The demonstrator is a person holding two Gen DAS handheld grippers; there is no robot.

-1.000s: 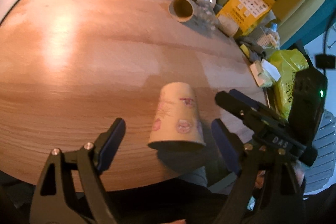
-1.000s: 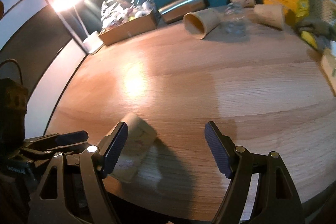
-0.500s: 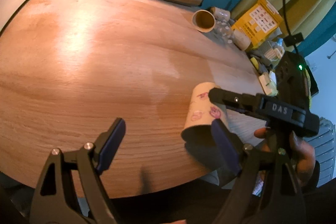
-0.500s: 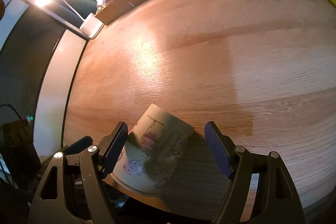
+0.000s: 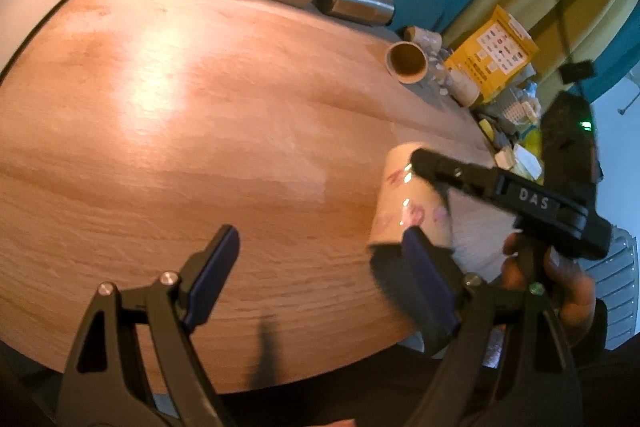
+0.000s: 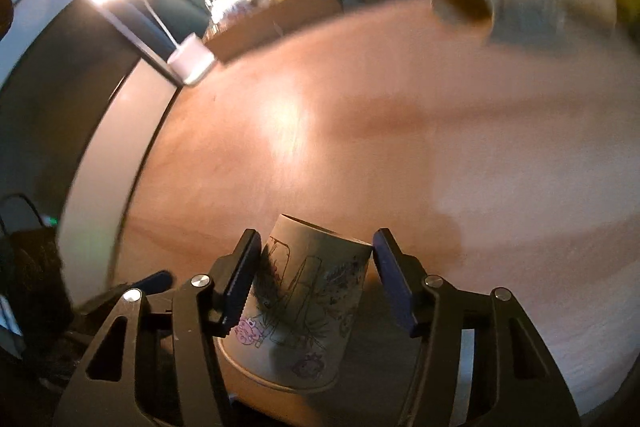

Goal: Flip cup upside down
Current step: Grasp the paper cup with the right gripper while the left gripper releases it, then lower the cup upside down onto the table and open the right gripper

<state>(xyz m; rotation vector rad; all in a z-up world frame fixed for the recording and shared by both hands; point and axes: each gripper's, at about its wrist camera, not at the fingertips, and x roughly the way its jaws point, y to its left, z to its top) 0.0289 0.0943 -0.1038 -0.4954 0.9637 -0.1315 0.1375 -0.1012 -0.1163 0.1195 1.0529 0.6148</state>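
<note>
Cup (image 6: 298, 303) at the counter's (image 5: 200, 131) near edge — mouth down, axis upright — stood between the right gripper's (image 6: 316, 267) closing fingers; left gripper (image 5: 320, 275) empty, fingers apart.

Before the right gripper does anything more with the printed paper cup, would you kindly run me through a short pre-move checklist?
1. Paper cup between right gripper fingers: ok.
2. Both pads touching the cup: cannot tell; a sliver of gap shows at one side.
3. Cup standing rim-down, base up: ok.
4. Left gripper open and off the cup: ok.
5. Table bare ahead of the cup: ok.
6. Right wrist view sharp: not ok, blurred.
</note>
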